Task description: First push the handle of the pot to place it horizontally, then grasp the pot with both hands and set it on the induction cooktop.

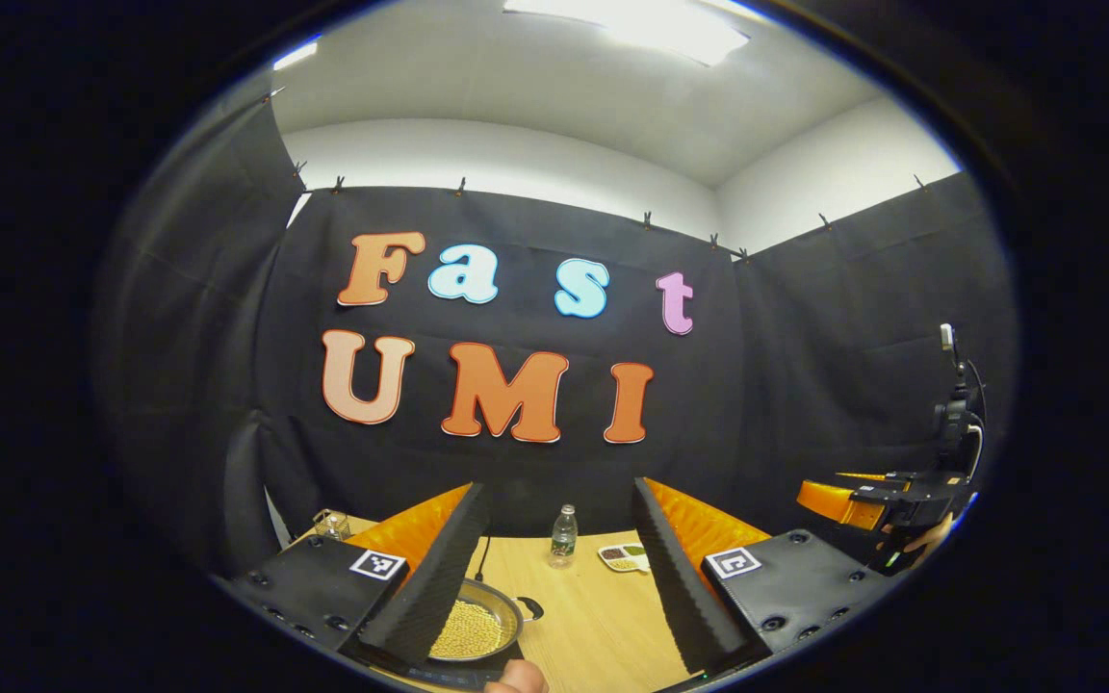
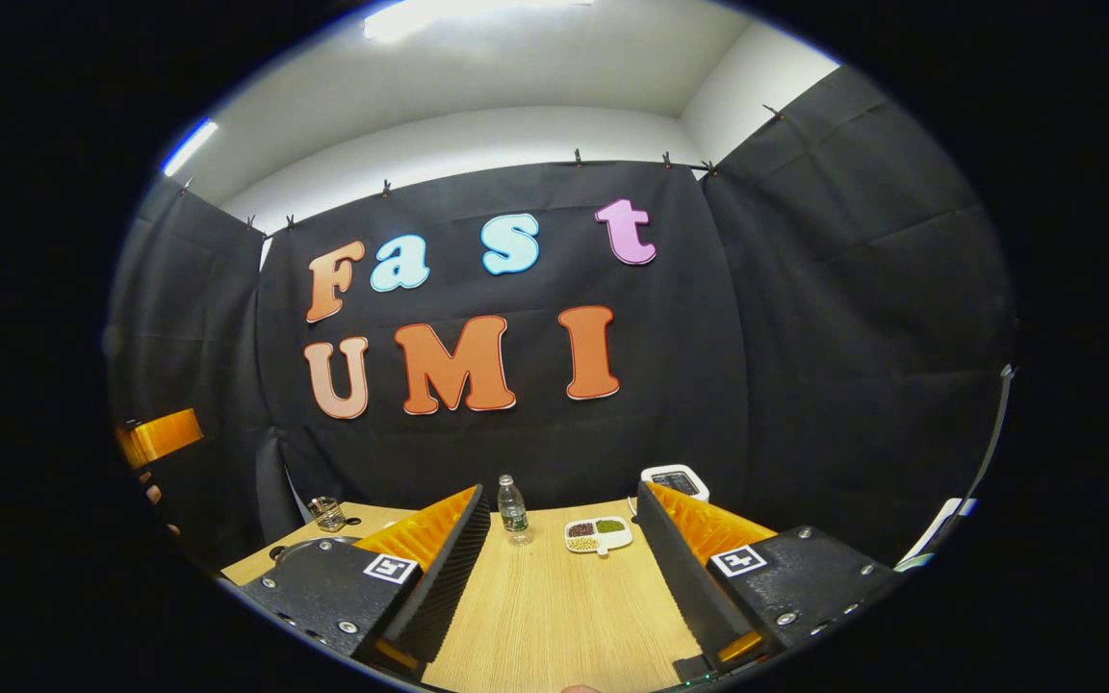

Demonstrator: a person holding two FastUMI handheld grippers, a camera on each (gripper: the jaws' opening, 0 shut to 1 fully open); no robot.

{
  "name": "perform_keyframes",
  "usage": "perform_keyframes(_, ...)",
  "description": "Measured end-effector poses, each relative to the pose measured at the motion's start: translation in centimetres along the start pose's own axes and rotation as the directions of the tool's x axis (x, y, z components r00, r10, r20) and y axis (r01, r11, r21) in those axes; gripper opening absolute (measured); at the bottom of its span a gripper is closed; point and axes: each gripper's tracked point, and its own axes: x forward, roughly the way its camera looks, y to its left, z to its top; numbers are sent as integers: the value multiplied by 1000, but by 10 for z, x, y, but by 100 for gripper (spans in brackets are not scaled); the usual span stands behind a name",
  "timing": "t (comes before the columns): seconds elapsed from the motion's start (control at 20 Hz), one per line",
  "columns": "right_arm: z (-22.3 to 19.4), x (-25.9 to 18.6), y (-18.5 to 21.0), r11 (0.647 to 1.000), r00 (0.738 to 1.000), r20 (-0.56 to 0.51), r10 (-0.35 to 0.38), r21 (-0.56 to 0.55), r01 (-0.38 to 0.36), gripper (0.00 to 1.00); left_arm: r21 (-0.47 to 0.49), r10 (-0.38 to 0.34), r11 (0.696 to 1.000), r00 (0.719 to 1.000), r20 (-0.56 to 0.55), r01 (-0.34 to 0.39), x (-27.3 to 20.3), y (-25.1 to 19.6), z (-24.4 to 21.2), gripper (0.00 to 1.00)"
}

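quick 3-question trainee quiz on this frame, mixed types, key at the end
1. True or false: the left gripper has its jaws spread wide, closed on nothing.
2. Multiple choice: what fills the round metal pot in the left gripper view? A) water B) small yellowish grains C) nothing
3. Short answer: in the right gripper view, what stands on the pale wooden table just left of the white divided dish of beans, between the right gripper fingers?

Key
1. True.
2. B.
3. A clear plastic water bottle, upright.
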Motion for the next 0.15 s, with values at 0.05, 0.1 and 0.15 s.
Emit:
perform_keyframes(0.05, -3, 3, 0, 1000, 1000, -3, 1, -2, -1, 95, 31, 36, 999, 999, 15, -37, 2, 4, 1, 97)
perform_keyframes(0.1, -5, 6, -1, 1000, 1000, -6, -2, -6, 2, 95, 50, 49, 997, 999, 23, -50, 5, 4, -1, 97)
perform_keyframes(0.15, -5, 8, -4, 1000, 1000, -7, -5, -11, 5, 95, 44, 34, 998, 999, 21, -35, 8, -8, -5, 98)
